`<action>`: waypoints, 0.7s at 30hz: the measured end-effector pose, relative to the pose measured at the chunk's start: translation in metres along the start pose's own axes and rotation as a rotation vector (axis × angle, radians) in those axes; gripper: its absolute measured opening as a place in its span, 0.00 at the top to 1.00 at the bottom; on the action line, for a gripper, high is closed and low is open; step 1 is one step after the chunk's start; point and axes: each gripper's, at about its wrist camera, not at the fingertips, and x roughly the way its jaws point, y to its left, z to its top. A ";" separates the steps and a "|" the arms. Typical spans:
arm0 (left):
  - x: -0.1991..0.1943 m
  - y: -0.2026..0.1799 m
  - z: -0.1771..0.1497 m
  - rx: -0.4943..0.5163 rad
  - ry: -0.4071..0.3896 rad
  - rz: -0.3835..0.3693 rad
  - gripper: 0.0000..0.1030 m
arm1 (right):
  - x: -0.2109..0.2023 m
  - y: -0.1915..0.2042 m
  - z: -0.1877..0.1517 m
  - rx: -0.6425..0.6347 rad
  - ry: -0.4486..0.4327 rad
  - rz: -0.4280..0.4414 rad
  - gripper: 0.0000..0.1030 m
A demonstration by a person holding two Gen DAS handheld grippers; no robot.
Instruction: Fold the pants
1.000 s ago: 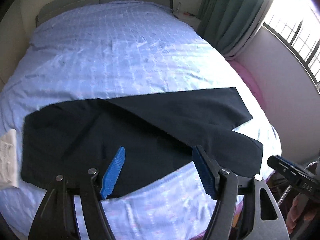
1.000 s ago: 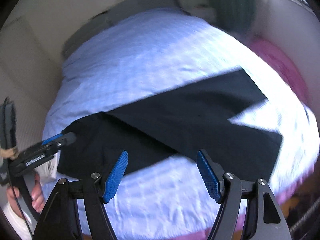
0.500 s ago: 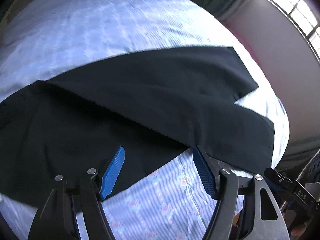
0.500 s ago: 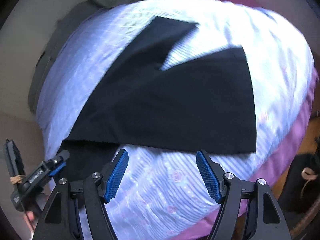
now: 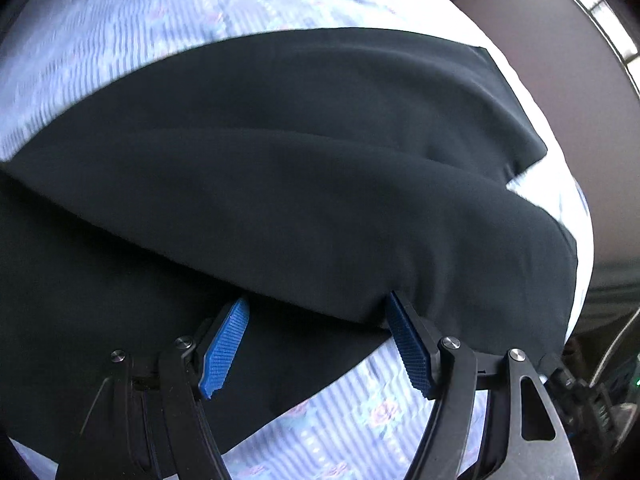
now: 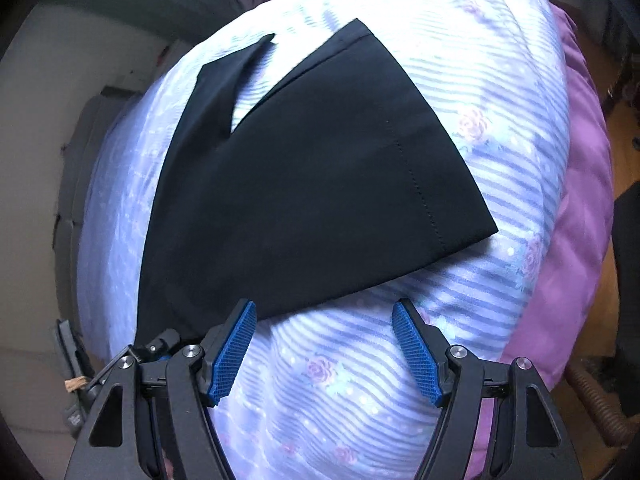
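Close below me, black pants [image 5: 280,168] lie spread across a bed covered by a pale blue striped sheet [image 5: 360,412] with small pink flowers. On the left, my left gripper [image 5: 316,342] sits low over the near edge of the pants with its blue pads [image 5: 226,344] spread wide apart; the tips of both pads touch or tuck just under a raised fold of the dark cloth, and nothing is pinched between them. Past that fold, the two legs run away to the far right, and a wedge of sheet shows between their ends.

To the right, my right gripper [image 6: 324,344] hangs over bare sheet just beside the near edge of one pant leg [image 6: 320,184], its pads also spread wide and holding nothing. That leg's stitched hem points right. A purple cover [image 6: 576,240] shows along the right edge of the bed.
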 end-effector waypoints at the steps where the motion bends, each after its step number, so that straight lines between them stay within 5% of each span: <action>1: 0.003 0.003 0.002 -0.022 0.004 -0.011 0.32 | 0.001 -0.002 0.002 0.012 -0.007 -0.001 0.30; 5: 0.004 0.008 0.010 -0.073 -0.003 -0.041 0.32 | 0.001 0.000 0.011 0.045 -0.054 -0.029 0.34; 8: 0.004 0.010 0.017 -0.091 -0.012 -0.060 0.35 | -0.003 0.005 0.022 0.023 -0.082 -0.081 0.49; 12: 0.000 0.010 0.022 -0.087 -0.008 -0.062 0.75 | -0.006 0.011 0.037 -0.027 -0.089 -0.134 0.84; 15: -0.017 0.004 0.026 -0.063 -0.038 -0.061 0.86 | -0.020 0.026 0.047 -0.044 -0.110 -0.109 0.90; 21: -0.059 -0.002 0.053 -0.055 -0.118 -0.089 0.88 | -0.062 0.090 0.089 -0.147 -0.237 -0.027 0.94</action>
